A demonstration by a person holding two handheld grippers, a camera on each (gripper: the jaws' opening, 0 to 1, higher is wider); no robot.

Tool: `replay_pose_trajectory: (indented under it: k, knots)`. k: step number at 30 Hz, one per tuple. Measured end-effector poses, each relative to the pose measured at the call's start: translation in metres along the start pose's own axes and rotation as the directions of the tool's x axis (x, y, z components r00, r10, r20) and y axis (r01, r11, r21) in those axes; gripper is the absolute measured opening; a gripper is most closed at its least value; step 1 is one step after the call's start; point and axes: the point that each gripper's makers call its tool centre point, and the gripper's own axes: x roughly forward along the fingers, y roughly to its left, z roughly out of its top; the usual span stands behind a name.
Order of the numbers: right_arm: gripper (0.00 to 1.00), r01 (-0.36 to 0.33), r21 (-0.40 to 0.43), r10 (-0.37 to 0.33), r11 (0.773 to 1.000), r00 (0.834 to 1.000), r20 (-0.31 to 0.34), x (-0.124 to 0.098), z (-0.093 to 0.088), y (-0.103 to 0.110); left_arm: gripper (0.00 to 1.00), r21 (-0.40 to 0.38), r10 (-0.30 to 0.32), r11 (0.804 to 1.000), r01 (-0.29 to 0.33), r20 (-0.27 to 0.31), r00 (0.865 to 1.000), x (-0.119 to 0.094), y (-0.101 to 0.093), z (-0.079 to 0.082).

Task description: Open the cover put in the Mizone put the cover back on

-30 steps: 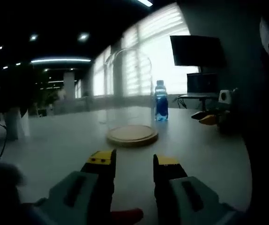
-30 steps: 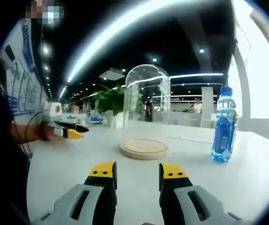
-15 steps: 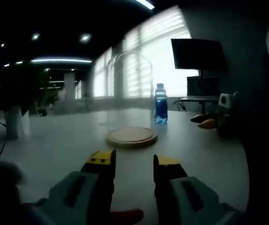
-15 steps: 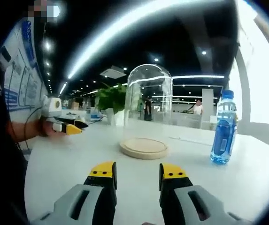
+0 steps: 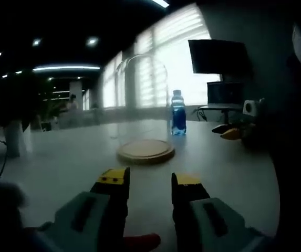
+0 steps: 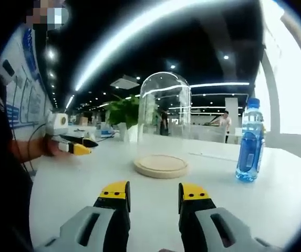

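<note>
Nothing's begun: both grippers, left and right, hover with jaws spread and empty, the dome sits on its base, the bottle beside it, so lifting the dome comes first.

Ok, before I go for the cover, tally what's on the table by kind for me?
Clear glass dome cover: 1
Round wooden base: 1
Blue Mizone drink bottle: 1
Total: 3, on the white table. The dome sits on the base; the bottle stands apart, beside them.
</note>
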Motion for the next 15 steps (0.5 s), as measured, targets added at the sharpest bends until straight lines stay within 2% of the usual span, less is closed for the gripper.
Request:
replay_pose_trajectory:
  k: [8,15]
  knots:
    - [0.29,-0.017,0.001,0.017,1.0,1.0,0.005,0.0001,0.001,0.0027,0.23,-0.024,0.005,1.0,-0.004,0.014,1.0,-0.0015,0.0011,0.0031]
    - [0.29,-0.023,-0.01,0.023,1.0,1.0,-0.004,0.001,0.0003,0.0052,0.23,0.005,0.002,1.0,-0.002,0.001,1.0,-0.0009,-0.0016,0.0002]
